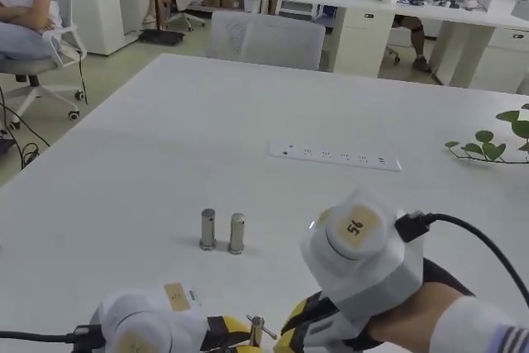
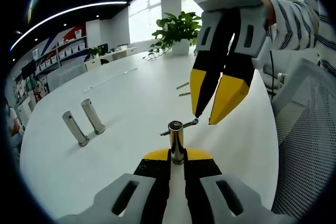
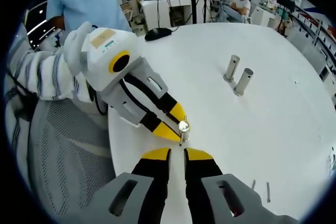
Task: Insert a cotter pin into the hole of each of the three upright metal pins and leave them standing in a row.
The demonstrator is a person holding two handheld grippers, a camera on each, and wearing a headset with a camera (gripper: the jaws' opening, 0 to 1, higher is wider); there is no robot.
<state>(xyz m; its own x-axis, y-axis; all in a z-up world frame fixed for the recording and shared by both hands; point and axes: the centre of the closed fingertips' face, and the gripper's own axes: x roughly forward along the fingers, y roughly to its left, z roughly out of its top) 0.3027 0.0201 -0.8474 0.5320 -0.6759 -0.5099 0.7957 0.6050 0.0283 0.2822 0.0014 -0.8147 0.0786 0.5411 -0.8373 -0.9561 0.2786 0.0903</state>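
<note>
Two bare metal pins (image 1: pixel 207 229) (image 1: pixel 237 233) stand upright side by side mid-table; the left gripper view has them at the left (image 2: pixel 84 121). My left gripper (image 2: pixel 177 153) is shut on a third metal pin (image 2: pixel 177 139), held upright near the table's front edge (image 1: pixel 256 328). A thin cotter pin (image 2: pixel 181 126) sits across the hole near this pin's top. My right gripper (image 3: pixel 177 153) comes in from the right (image 2: pixel 205 118), its yellow fingertips (image 2: pixel 197 109) closed on the cotter pin's outer end (image 3: pixel 181 140).
Two spare cotter pins (image 2: pixel 182 86) lie on the white table (image 1: pixel 149 163) beyond the held pin. A power strip (image 1: pixel 335 155) lies further back, plant leaves (image 1: pixel 496 142) at the right edge. A mesh chair (image 3: pixel 63 145) is close to the table's edge; seated people are in the background.
</note>
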